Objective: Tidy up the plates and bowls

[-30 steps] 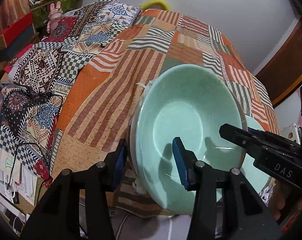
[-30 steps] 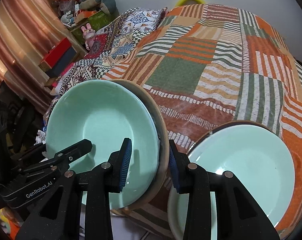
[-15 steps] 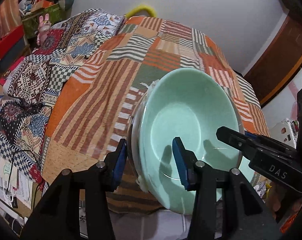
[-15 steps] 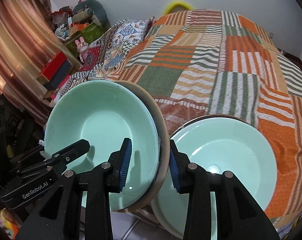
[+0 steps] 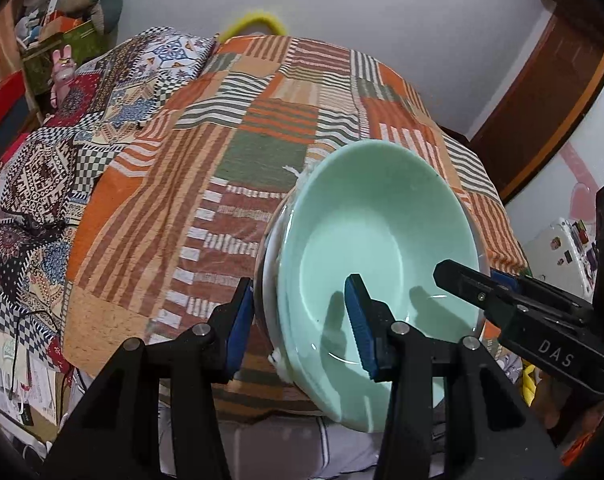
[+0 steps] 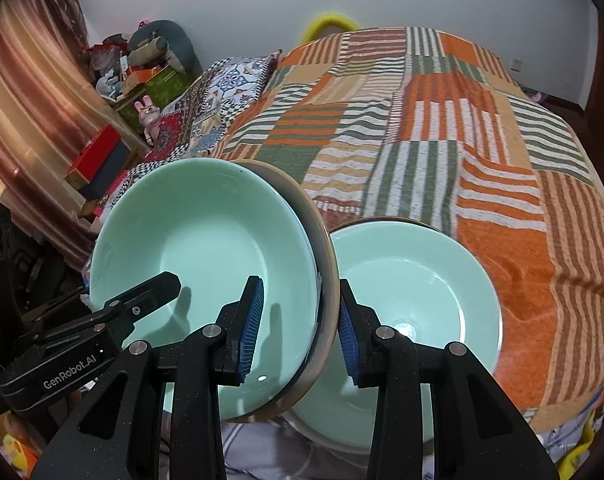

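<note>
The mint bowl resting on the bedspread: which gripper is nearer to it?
Right. The right gripper clamps the lifted bowl at its rim directly beside the resting bowl. The left gripper grips the lifted bowl's opposite rim, farther away.

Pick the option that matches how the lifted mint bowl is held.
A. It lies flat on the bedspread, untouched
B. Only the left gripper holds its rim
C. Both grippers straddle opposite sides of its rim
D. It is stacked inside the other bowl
C: the left gripper and the right gripper each straddle the rim of the lifted mint bowl, on opposite sides.
</note>
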Demonstrator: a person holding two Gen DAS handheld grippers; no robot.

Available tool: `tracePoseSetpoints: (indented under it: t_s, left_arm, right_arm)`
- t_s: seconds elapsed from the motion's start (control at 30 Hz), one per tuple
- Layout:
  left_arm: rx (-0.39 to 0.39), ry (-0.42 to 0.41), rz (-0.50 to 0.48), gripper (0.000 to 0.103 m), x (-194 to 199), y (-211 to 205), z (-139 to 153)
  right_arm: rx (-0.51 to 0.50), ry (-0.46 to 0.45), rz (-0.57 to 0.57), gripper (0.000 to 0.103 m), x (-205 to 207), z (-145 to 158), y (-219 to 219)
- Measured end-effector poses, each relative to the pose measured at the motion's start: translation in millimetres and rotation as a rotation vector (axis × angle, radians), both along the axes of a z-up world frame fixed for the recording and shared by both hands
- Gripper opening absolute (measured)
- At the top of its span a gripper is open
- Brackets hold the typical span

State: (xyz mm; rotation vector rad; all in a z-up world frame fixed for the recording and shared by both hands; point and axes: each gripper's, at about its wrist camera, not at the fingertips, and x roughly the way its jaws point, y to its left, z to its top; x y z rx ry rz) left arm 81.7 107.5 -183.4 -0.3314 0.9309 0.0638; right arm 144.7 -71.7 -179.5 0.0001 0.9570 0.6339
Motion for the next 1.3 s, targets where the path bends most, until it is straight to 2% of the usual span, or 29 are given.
tracePoseSetpoints:
  t_s: [0.6,0.97,1.3]
  left_arm:
    - [-0.002,0.041,-0.109,0.045,20,-51,-11]
    - [-0.017,0.097,-0.135,0.045,34,-62,-33]
    - [-0.004,0.083,-0.141,0.045,42,-65,-35]
  right_arm:
    - [-0.016,0.010,-0.106,0.033,-5,-3,-51]
    - [-0.042,0.033,-0.138,0.033,-5,-13,-64]
    - [-0.031,0.054,-0.155,0.033,-1,-20,-68]
